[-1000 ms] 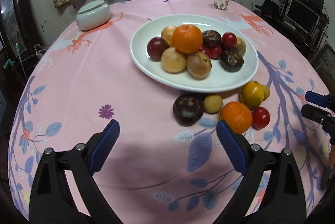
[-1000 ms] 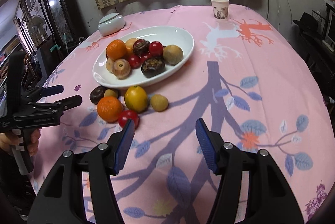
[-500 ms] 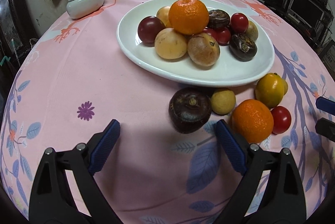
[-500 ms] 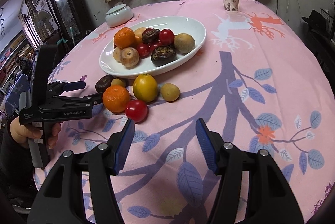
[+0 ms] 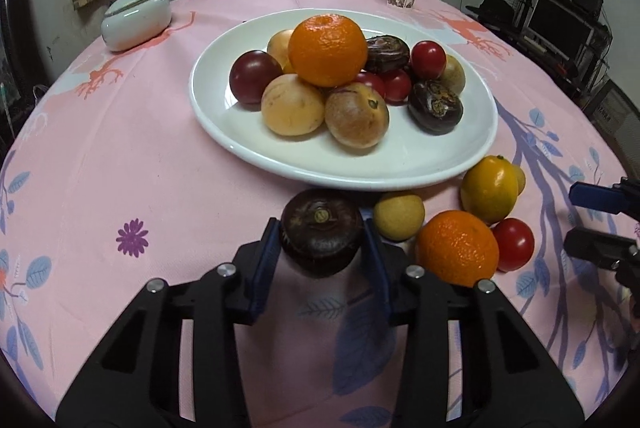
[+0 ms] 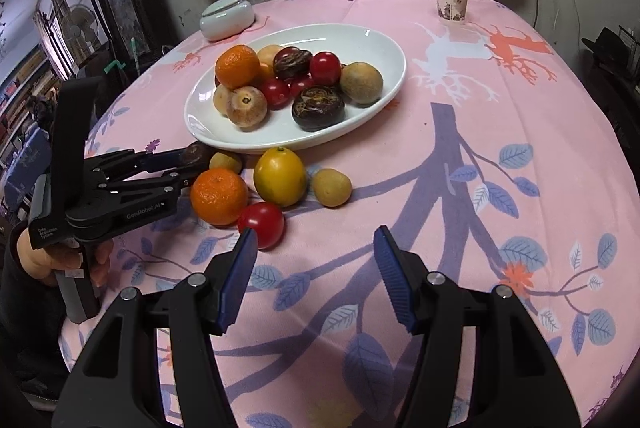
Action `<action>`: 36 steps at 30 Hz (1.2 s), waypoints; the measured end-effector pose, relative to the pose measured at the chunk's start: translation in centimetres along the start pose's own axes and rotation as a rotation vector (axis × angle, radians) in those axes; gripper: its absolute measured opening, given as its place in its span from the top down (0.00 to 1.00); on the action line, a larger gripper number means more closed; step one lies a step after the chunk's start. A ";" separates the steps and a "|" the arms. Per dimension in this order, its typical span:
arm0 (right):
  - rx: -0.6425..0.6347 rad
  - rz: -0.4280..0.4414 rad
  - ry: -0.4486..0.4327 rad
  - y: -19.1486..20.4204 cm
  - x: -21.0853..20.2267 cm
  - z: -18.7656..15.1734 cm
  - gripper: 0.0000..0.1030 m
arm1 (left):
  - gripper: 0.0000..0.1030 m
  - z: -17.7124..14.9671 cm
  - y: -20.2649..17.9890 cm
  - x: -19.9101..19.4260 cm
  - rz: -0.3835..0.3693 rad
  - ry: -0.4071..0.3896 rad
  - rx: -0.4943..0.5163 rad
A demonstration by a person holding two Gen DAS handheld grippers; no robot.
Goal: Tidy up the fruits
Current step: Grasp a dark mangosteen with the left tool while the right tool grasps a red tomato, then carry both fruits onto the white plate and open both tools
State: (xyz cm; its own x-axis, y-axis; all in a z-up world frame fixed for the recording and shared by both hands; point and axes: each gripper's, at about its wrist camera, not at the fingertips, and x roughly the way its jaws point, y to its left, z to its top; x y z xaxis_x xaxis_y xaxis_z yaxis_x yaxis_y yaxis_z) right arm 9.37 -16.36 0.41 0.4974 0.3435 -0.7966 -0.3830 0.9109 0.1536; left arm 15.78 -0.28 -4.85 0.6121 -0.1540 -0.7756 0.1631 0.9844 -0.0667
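1. pink floral tablecloth [image 5: 120, 147] is covering the round table; a white oval ceramic plate [image 5: 400, 167] is holding piled fruit.
2. left gripper [image 5: 322, 244], jaws having just been closing, is clamping the dark brown round fruit [image 5: 320, 228] just beside the plate's near rim.
3. right gripper [image 6: 316, 268] is hovering with jaws apart and nothing between them, near a small red tomato [image 6: 262, 224].

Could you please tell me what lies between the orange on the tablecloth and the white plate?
In the left wrist view, a small yellowish round fruit sits between the orange and the white plate, beside the dark fruit that the left gripper clamps.
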 end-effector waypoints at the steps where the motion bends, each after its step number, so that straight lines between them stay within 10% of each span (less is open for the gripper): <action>1: -0.023 0.001 0.007 0.5 0.2 0.1 0.41 | 0.59 0.0 0.1 0.0 -0.006 -0.001 -0.005; 13: -0.189 -0.038 0.102 4.7 4.5 0.7 0.68 | 0.58 -0.3 0.0 -0.1 -0.007 0.005 0.019; 29: -0.114 0.003 0.078 3.5 3.5 -0.6 0.69 | 0.31 -0.3 -0.5 0.1 -0.086 0.012 0.036; 33: -0.107 0.014 0.067 3.5 3.0 -0.9 0.69 | 0.35 -0.3 -0.6 0.1 -0.063 0.010 0.035; 36: -0.099 0.020 0.058 3.5 2.6 -1.0 0.69 | 0.60 -0.4 -0.5 -0.1 0.006 0.001 0.022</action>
State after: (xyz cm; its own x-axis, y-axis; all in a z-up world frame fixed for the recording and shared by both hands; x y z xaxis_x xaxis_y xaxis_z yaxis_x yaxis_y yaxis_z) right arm 8.51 -12.52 -1.72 0.4438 0.3453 -0.8269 -0.4690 0.8758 0.1140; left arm 15.35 -0.72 -4.97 0.6121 -0.1475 -0.7769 0.1762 0.9832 -0.0479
